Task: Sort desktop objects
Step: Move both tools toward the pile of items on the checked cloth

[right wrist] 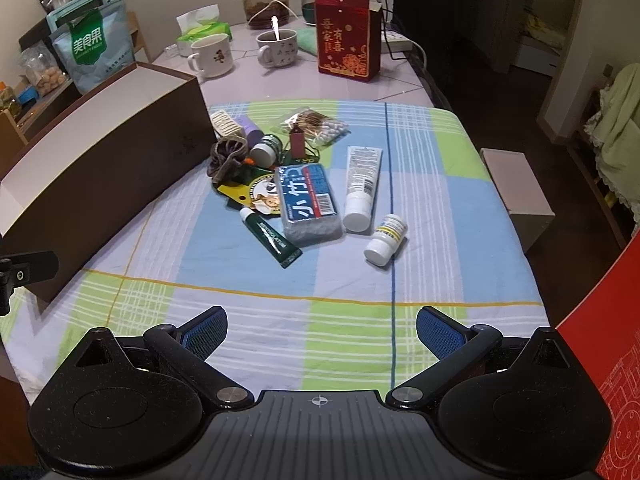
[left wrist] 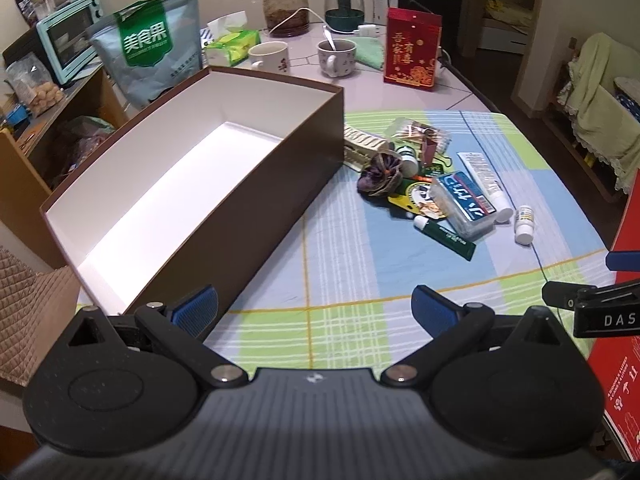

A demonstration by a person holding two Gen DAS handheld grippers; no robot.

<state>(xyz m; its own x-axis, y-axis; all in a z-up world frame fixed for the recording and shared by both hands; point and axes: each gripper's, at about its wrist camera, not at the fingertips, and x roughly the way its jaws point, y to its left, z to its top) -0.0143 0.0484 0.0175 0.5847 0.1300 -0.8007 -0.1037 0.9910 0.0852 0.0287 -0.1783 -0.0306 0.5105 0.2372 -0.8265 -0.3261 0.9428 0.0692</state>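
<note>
A pile of small items lies on the checked cloth (right wrist: 248,280): a blue-labelled clear box (right wrist: 308,204), a white tube (right wrist: 362,184), a white pill bottle (right wrist: 386,240), a dark green tube (right wrist: 272,238), a brown scrunchie (right wrist: 228,158) and a bag of cotton swabs (right wrist: 316,124). The same pile (left wrist: 432,184) shows in the left wrist view, right of an empty brown box with a white inside (left wrist: 180,184). My left gripper (left wrist: 314,306) is open near the box's near corner. My right gripper (right wrist: 322,330) is open, short of the pile, holding nothing.
Behind the cloth stand two mugs (right wrist: 212,56), a red gift bag (right wrist: 348,36), a tissue pack (left wrist: 232,46), jars and a snack bag (left wrist: 156,52). A red board (right wrist: 608,360) rises at the right edge. The brown box (right wrist: 100,160) borders the cloth on the left.
</note>
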